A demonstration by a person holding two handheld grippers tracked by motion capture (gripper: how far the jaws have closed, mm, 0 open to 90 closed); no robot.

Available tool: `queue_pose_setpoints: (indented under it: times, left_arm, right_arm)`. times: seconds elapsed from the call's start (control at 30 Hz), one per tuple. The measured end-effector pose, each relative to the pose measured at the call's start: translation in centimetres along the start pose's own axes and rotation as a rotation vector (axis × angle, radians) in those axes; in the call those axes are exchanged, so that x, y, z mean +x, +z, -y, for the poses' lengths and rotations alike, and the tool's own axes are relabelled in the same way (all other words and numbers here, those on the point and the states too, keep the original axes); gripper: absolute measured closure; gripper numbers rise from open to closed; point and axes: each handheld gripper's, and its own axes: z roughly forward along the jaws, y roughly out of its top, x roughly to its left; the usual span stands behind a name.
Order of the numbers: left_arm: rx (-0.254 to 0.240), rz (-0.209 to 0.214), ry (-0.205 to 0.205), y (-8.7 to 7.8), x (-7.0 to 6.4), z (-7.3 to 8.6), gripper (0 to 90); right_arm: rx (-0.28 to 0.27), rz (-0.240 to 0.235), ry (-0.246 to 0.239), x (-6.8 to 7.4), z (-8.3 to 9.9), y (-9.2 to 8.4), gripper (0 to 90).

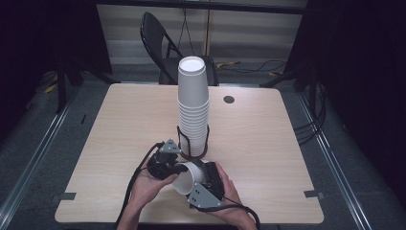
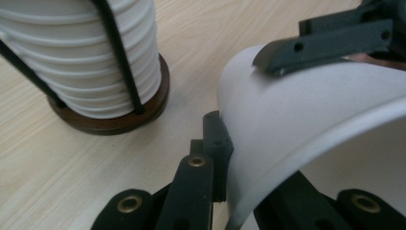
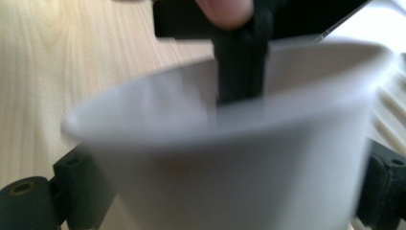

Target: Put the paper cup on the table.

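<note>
A white paper cup (image 1: 184, 178) lies tilted between both grippers, just above the table's front middle. My left gripper (image 1: 173, 166) is shut on the cup's rim (image 2: 287, 143), one jaw outside the wall and the other inside. My right gripper (image 1: 194, 176) stands open around the cup's body (image 3: 225, 172); a jaw sits close at each side, and I cannot tell whether they touch it. In the right gripper view the left gripper's jaw dips into the cup's mouth. A tall stack of white cups (image 1: 193, 105) stands in a wire holder with a brown base (image 2: 119, 120).
The stack and its holder (image 1: 191, 152) stand just beyond the grippers, mid-table. The wooden table (image 1: 119, 124) has a round grommet (image 1: 229, 99) at the back right. A black folding chair (image 1: 158, 43) stands behind the far edge.
</note>
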Motion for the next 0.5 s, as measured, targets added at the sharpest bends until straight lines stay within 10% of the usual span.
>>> queue_pose_setpoints:
  times: [0.5]
  left_arm:
    - [0.0, 0.025, -0.021, 0.62, 0.01, 0.06, 87.3]
  right_arm:
    - [-0.02, -0.002, -0.026, 0.25, -0.77, 0.07, 8.5]
